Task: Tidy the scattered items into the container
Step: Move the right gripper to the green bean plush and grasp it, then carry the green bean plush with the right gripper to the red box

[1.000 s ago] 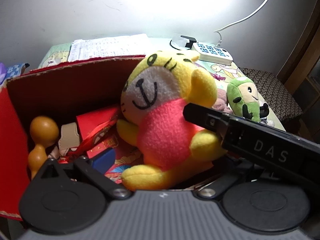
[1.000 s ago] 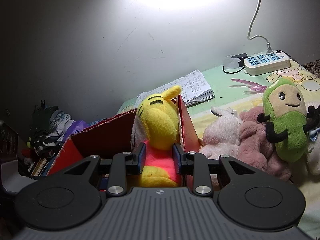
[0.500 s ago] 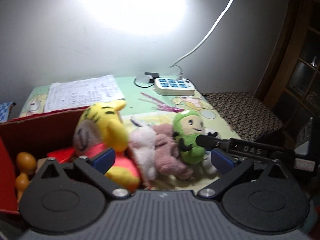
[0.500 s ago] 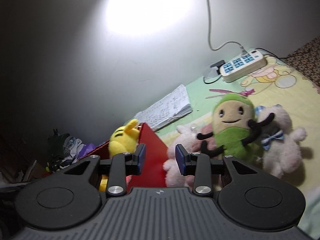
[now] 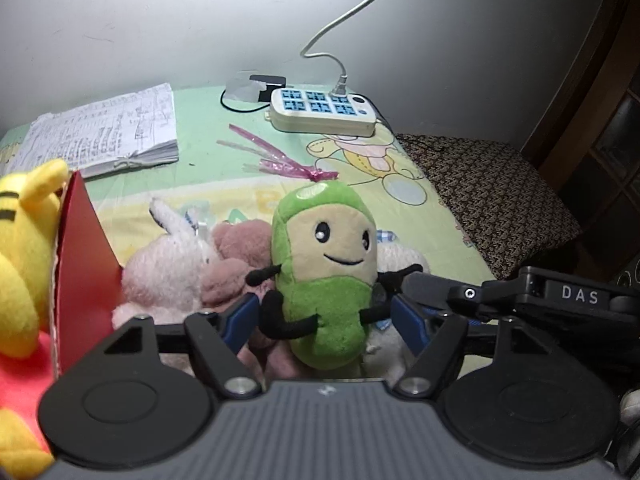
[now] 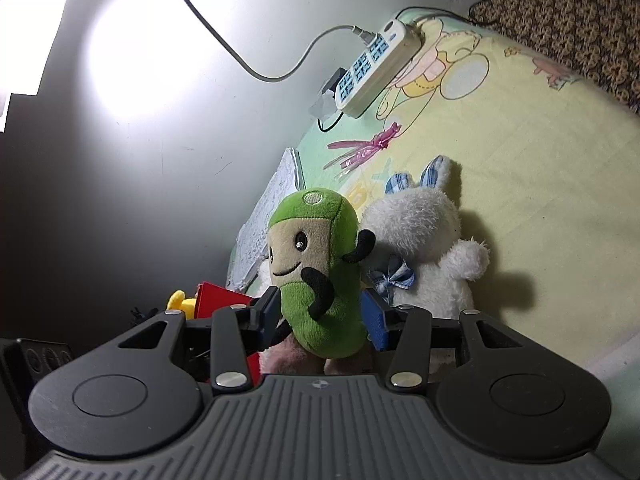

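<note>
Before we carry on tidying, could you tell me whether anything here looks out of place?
Yes: a pink ribbon scrap lies loose on the bedsheet near the power strip, apart from the plush toys, stray litter rather than a toy.

Left tool [image 5: 324, 320], right tool [image 6: 322, 318]: black linkage arms, blue pads, silver screws, ribbed grey housing.

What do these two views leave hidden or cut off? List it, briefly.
- Red box: left wrist view's edge cuts it off; its inside is unseen.
- Yellow plush: same edge crops it.
- Pink plush toys: the green plush and left tool cover their lower parts.
- White bunny: face hidden, turned away in the right wrist view.
- Right tool: whether its opening pads touch the green plush is unclear.
</note>
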`<state>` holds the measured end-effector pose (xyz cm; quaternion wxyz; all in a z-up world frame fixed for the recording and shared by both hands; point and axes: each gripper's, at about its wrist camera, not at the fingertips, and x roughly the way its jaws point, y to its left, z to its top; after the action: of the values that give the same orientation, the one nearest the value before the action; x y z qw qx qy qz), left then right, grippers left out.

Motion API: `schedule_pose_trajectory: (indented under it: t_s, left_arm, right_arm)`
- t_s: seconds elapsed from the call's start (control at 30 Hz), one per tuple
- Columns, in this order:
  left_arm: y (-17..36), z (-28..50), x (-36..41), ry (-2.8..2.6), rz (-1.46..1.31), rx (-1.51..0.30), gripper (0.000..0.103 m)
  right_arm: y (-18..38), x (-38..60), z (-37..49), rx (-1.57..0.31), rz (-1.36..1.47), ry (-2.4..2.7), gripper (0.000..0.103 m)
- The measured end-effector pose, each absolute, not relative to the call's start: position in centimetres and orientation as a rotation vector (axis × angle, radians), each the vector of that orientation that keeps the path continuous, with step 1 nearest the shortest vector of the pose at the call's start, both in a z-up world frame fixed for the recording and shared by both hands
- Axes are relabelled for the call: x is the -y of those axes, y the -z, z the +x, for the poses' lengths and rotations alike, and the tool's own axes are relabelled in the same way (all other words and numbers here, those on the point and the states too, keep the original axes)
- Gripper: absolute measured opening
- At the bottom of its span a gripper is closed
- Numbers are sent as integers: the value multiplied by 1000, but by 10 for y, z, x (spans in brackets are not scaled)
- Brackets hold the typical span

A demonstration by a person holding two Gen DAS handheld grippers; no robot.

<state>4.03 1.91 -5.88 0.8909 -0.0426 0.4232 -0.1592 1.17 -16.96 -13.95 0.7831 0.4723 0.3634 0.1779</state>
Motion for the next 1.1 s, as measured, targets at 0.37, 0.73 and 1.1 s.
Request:
schedule_pose_trajectory:
  t_s: [0.37,0.73,1.1]
  left_arm:
    - [76,73,-4,282,-52,-927,66]
    - [74,73,8,264,-17,-935,65]
    - [52,6,6,325,-29,-925,65]
  right_arm:
    - [162,153,70,-864,1053,-480,50]
    - [164,162,84,-898,1017,-547,46]
    - [135,165,30,-913,891,-631,45]
